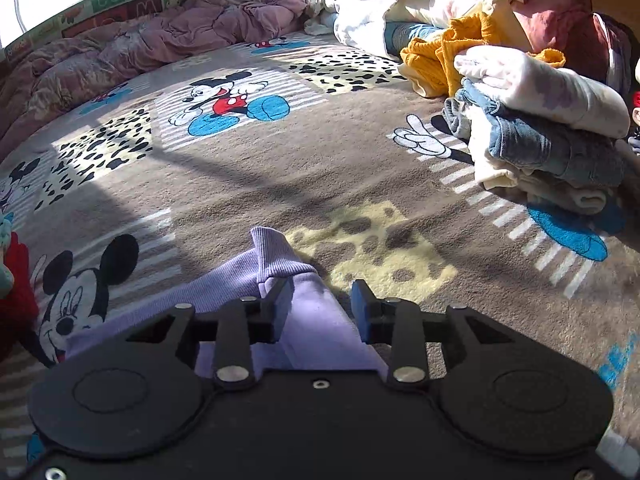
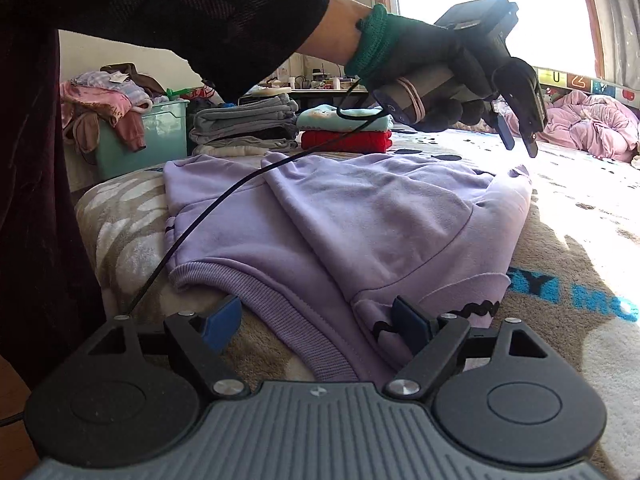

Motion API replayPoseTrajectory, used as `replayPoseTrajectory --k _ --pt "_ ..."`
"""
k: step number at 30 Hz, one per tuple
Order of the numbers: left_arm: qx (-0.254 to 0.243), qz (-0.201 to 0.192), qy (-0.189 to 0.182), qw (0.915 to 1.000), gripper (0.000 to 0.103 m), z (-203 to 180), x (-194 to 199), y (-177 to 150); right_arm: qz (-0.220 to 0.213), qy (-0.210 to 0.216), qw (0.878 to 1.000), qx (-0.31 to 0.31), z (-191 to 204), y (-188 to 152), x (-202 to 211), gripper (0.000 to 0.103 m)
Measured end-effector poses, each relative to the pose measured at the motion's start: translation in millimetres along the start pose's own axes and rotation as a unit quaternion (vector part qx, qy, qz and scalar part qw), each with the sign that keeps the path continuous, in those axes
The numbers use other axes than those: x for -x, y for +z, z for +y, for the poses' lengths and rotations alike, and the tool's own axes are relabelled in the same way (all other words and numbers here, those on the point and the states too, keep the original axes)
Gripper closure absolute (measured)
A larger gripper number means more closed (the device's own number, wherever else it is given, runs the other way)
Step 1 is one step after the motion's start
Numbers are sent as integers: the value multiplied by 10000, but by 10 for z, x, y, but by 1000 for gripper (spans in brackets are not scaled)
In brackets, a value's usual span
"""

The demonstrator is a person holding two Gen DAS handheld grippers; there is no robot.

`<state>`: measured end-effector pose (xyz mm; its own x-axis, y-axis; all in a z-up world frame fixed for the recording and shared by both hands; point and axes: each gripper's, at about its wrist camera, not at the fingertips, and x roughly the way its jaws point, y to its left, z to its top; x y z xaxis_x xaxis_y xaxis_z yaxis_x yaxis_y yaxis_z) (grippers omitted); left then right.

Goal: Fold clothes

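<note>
A lavender sweatshirt lies on the cartoon-print blanket, with a sleeve folded across its body. Its ribbed cuff shows just ahead of my left gripper. The left gripper is open and hangs above the sweatshirt's far end, and its pads touch no cloth. In the right wrist view a gloved hand holds that left gripper clear of the garment. My right gripper is open wide at the near ribbed hem. The hem lies between its blue pads, which do not press on it.
A stack of folded clothes and a yellow garment sit at the right. A pink quilt lies along the back. Folded grey, mint and red piles and a teal bin stand beyond the sweatshirt. A black cable crosses it.
</note>
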<state>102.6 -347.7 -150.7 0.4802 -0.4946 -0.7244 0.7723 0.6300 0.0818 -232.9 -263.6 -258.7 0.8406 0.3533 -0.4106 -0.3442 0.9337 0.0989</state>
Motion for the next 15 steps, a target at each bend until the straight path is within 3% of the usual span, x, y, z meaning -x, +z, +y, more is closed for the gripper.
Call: replayPoseTrajectory --k 4,8,10,12,15 --pt "-605 406 316 9968 52 150 481 -204 -77 2 9994 -346 -49 26 33 22" --pt "-76 770 772 9940 52 720 887 -668 -175 -151 9990 -390 -77 21 98 23" --pt "643 945 1012 9883 52 1090 1007 -934 -240 -212 9986 -410 -78 25 130 24" --pt "1400 1064 1247 9765 52 1431 1077 -1197 -243 -256 9986 -403 -72 10 134 24" --pt "2256 1202 1129 9602 52 1712 1139 -1599 -243 -306 9984 -402 -60 -3 128 24"
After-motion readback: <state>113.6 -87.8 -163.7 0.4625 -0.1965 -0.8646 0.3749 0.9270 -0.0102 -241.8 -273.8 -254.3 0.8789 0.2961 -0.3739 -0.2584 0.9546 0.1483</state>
